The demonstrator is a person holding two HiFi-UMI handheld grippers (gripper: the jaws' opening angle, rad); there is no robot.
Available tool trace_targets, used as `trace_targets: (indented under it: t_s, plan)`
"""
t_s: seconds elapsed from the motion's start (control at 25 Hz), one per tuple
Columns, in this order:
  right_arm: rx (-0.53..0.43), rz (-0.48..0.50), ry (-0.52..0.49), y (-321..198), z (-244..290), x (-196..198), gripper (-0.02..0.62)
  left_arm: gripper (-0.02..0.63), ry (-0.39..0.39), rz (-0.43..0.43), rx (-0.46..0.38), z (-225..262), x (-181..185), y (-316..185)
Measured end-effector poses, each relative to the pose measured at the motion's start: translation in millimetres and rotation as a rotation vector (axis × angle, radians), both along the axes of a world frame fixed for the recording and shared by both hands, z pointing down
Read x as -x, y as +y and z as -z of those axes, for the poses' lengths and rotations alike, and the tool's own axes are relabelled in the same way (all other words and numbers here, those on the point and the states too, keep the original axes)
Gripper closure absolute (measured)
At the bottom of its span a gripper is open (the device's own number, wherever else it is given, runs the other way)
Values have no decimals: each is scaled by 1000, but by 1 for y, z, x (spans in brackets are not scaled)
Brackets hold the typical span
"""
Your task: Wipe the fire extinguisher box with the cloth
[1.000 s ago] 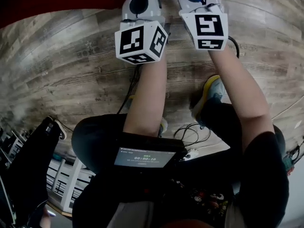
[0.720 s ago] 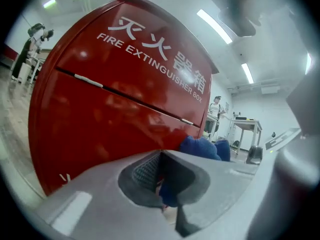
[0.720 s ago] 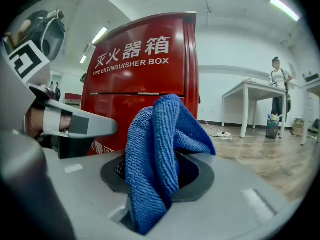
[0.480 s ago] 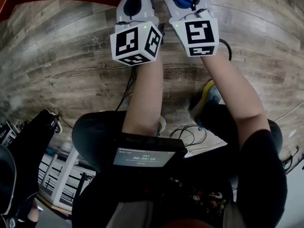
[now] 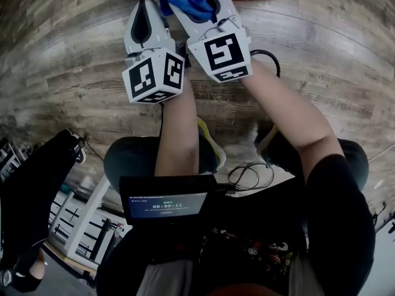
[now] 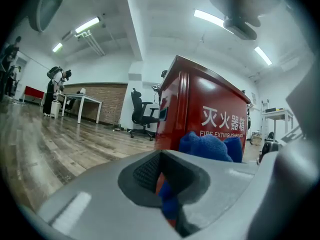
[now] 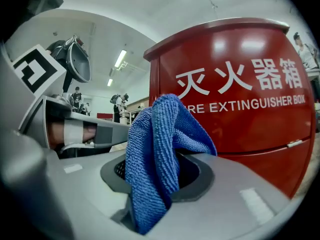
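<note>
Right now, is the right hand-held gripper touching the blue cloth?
Touching. The right gripper view shows the blue cloth pinched between the jaws of the right hand-held gripper.

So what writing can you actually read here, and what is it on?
"灭火器箱": front of the fire extinguisher box.
"FIRE EXTINGUISHER BOX": just below that.
"119": same box, in the head view.
The timer on the screen and the print on the floor: too small to read.

Grey wood-plank floor, brick wall (far end), white desk, black office chair, ceiling strip lights.
</note>
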State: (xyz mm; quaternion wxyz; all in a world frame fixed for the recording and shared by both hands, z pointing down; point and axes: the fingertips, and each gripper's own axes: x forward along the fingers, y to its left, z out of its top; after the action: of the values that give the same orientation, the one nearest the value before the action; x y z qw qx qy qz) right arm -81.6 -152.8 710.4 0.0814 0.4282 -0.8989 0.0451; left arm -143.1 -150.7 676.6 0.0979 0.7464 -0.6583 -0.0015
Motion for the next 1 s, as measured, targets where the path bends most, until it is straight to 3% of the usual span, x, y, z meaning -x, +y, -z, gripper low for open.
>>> trace_targets:
  t_s: [0.24,0.56,0.76,0.88,1.0]
  plan:
    - [16,-63,36,1,7,-37,419,506,39,-54,-20,13,-34,-6]
    - [16,-324,59,-23,18,-195,417,506,19,-246,-31,14,-162,-22]
    - [26,-430,53,-25,8,-272,417,506,17,-323,-64,7,-231,-29]
    - [8,-450,47,-28,11,-286,417,508,5,-327,-76,10,-242,-32]
    - [-10,-414,25,-27,22,-264,417,506,-5,-297,-69,18,-229,-28]
